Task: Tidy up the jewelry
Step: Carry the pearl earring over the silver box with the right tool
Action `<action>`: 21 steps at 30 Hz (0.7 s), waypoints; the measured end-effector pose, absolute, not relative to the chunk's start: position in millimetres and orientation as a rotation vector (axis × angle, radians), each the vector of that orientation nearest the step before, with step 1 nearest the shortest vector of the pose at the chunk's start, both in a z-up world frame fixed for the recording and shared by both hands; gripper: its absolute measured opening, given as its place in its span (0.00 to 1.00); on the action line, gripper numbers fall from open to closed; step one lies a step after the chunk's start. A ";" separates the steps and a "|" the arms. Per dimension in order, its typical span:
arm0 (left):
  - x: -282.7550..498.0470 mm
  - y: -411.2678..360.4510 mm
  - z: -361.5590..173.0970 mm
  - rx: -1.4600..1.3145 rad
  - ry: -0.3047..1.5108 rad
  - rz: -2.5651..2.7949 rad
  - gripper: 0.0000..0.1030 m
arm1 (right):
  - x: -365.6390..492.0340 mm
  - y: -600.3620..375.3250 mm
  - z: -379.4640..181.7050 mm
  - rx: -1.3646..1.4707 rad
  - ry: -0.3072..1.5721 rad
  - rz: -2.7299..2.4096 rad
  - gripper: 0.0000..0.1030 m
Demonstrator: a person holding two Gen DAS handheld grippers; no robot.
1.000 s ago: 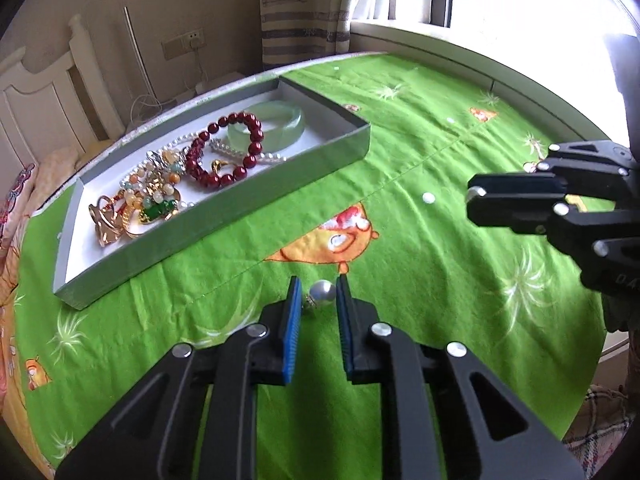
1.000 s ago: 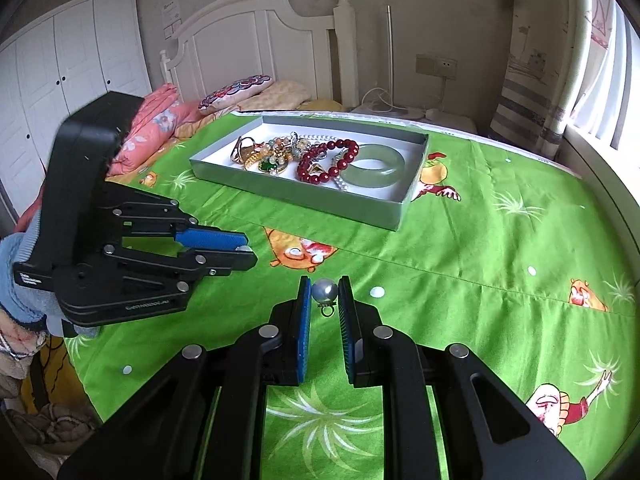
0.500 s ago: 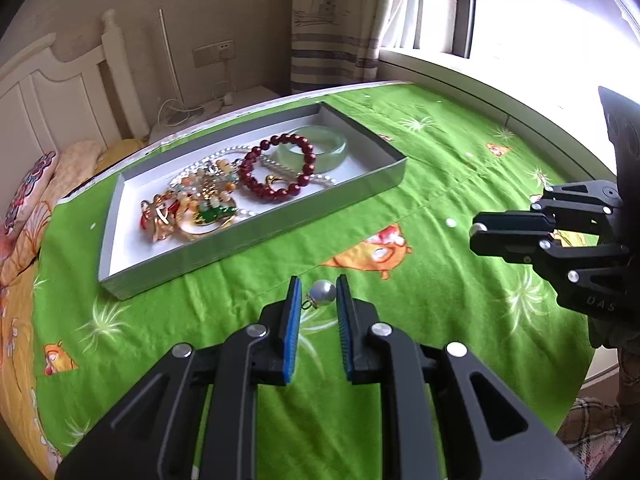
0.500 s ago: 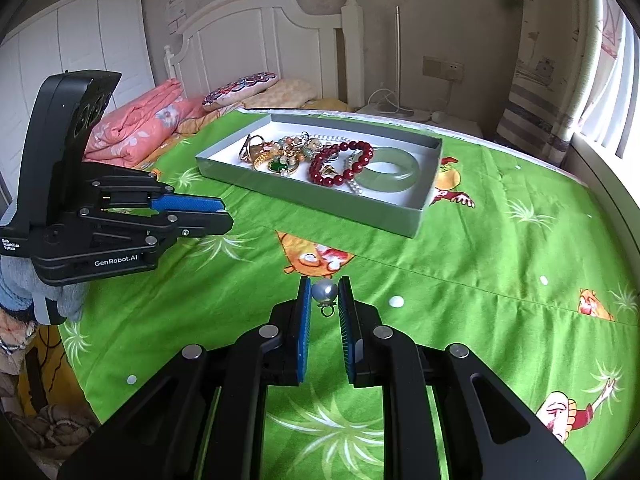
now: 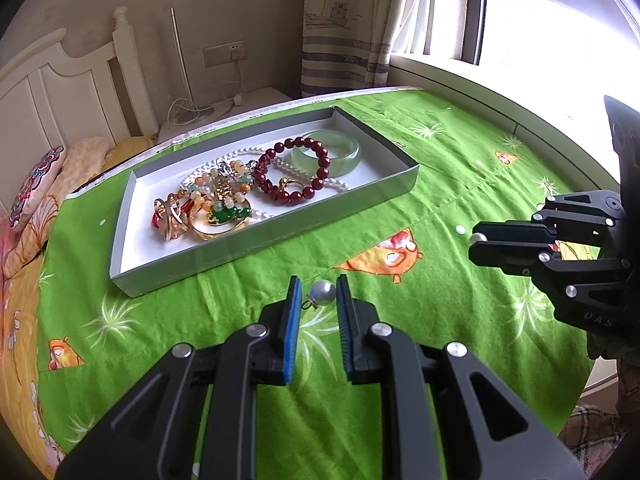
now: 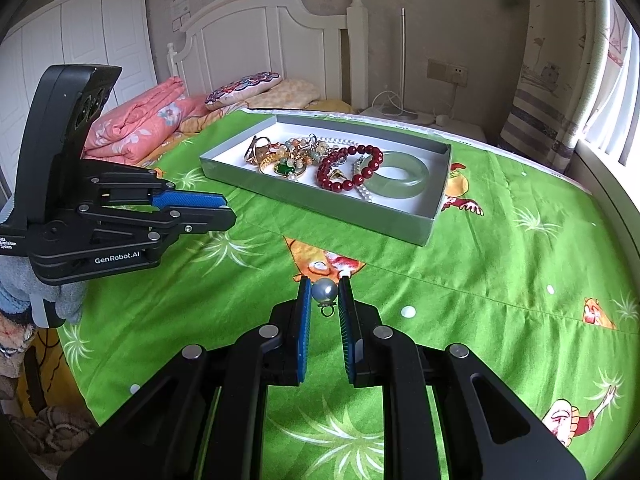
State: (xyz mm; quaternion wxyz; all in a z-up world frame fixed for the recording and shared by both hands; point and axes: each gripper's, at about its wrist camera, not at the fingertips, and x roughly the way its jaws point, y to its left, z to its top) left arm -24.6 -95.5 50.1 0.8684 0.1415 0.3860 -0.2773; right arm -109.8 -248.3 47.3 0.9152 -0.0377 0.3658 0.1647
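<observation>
Up front in the left wrist view, the left gripper (image 5: 319, 292) pinches a grey pearl earring (image 5: 323, 292) between its blue pads, jaws narrow, the pearl's small metal loop pointing toward the left pad. It is held above the green bedspread (image 5: 420, 320), just on the near side of the grey jewelry box (image 5: 256, 240). Inside the box lie a dark red bead bracelet (image 5: 296, 170), a pale green jade bangle (image 5: 326, 152) at the box's far right end, a white pearl strand (image 5: 224, 160) and a tangle of gold and green pieces (image 5: 212, 208) toward the box's left end. Right of the box, well apart from it, the right gripper (image 5: 476, 240) reaches in with a small pale bead at its tip.

Then the right wrist view: the right gripper (image 6: 325, 292) clamps a second pearl earring (image 6: 325, 291), jaws narrow, its ring hanging below. It sits on the near side of the jewelry box (image 6: 320, 208), over the bedspread. Left of the box, the left gripper (image 6: 228, 212) points inward; from here its tip contents cannot be made out.
</observation>
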 end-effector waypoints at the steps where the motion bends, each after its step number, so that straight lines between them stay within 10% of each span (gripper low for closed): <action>1: -24.5 -94.5 50.2 0.294 0.808 -0.579 0.17 | -109.0 -247.8 47.0 -0.079 0.754 0.339 0.16; 21: -3.1 -81.0 68.1 0.189 0.781 -0.546 0.17 | -75.2 -238.1 69.1 -0.090 0.683 0.330 0.16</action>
